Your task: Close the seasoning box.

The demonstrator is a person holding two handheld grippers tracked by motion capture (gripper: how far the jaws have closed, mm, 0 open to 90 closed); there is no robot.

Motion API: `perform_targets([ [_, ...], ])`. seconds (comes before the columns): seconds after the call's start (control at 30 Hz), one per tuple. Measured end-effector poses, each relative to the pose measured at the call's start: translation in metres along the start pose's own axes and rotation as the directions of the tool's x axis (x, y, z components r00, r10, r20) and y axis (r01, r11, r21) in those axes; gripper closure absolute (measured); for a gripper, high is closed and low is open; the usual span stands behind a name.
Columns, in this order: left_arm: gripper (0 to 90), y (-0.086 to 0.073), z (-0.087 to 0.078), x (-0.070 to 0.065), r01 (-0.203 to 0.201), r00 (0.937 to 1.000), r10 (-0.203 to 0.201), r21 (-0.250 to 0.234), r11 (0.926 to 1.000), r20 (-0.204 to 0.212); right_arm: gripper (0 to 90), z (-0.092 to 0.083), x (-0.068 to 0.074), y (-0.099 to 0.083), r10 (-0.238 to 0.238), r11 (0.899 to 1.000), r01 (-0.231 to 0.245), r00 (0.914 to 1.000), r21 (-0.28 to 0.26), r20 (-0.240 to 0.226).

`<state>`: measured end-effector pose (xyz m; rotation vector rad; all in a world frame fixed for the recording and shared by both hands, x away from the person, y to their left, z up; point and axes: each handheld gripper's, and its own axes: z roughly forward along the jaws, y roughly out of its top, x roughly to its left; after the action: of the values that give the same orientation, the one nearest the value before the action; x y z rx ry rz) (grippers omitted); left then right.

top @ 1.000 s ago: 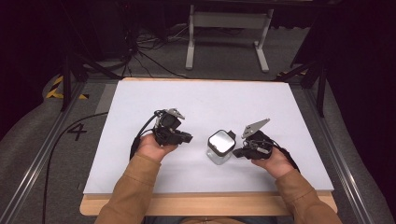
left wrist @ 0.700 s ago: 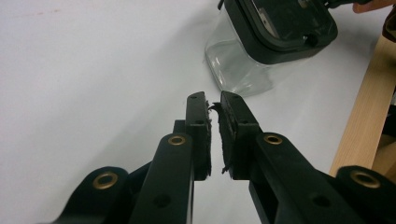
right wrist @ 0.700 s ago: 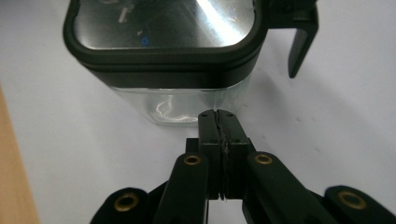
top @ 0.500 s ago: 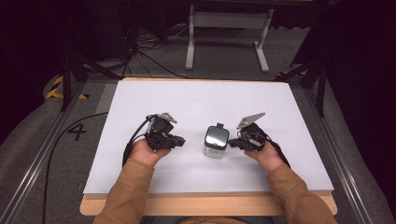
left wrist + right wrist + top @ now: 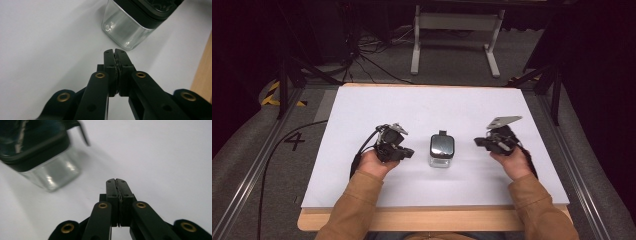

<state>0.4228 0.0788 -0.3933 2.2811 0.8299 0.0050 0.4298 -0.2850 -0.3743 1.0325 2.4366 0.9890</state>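
Glass jar (image 5: 441, 151) stands between left claw (image 5: 408, 153) and right claw (image 5: 479, 142).

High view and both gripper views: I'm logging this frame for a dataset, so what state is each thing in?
Glass container: upright on the white table, black lid on, standing free between the two tools.
Left hand-held gripper: shut, empty, tip just short of the container.
Right hand-held gripper: shut, empty, apart from the container.

A white table (image 5: 422, 107) stands before a metal stand (image 5: 455, 30).
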Motion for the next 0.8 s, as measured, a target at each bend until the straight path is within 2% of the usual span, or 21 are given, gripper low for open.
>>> perform_targets([
  [0.07,89.3,0.003,0.013,0.000,-0.009,0.9999,0.009,0.004,1.0000,0.005,89.3,-0.013,-0.015,-0.011,0.053,0.998,-0.053,0.9981,-0.021,0.031],
  [0.2,89.3,0.008,0.031,-0.004,-0.017,0.9999,0.017,0.006,0.9998,0.004,89.2,-0.021,-0.021,-0.021,0.084,0.996,-0.083,0.9953,-0.023,0.048],
  [0.33,89.3,0.012,0.039,-0.009,-0.038,0.9992,0.037,0.024,0.9990,0.015,89.2,-0.020,-0.018,-0.025,0.075,0.997,-0.075,0.9960,-0.006,0.048],
  [0.4,89.5,0.014,0.043,-0.011,-0.053,0.9986,0.053,0.034,0.9980,-0.005,89.2,-0.020,-0.016,-0.026,0.068,0.998,-0.068,0.9966,-0.001,0.046],
  [0.47,89.5,0.015,0.043,-0.010,-0.052,0.9986,0.052,0.061,0.9967,0.003,89.2,-0.021,-0.015,-0.026,0.063,0.998,-0.063,0.9968,-0.002,0.048],
  [0.6,89.5,0.015,0.044,-0.012,-0.043,0.9991,0.043,0.062,0.9972,0.008,89.1,-0.021,-0.014,-0.026,0.063,0.998,-0.063,0.9970,-0.004,0.045],
  [0.67,89.5,0.016,0.045,-0.014,-0.062,0.9980,0.061,0.064,0.9960,0.018,89.1,-0.020,-0.013,-0.026,0.065,0.998,-0.065,0.9971,-0.003,0.040],
  [0.73,88.7,0.017,0.045,-0.016,-0.065,0.9979,0.065,0.069,0.9955,0.005,89.1,-0.019,-0.013,-0.025,0.060,0.998,-0.060,0.9976,-0.002,0.036],
  [0.8,86.0,0.017,0.043,-0.014,-0.063,0.9980,0.062,0.061,0.9961,0.016,89.1,-0.019,-0.012,-0.025,0.058,0.998,-0.058,0.9977,-0.003,0.034],
])
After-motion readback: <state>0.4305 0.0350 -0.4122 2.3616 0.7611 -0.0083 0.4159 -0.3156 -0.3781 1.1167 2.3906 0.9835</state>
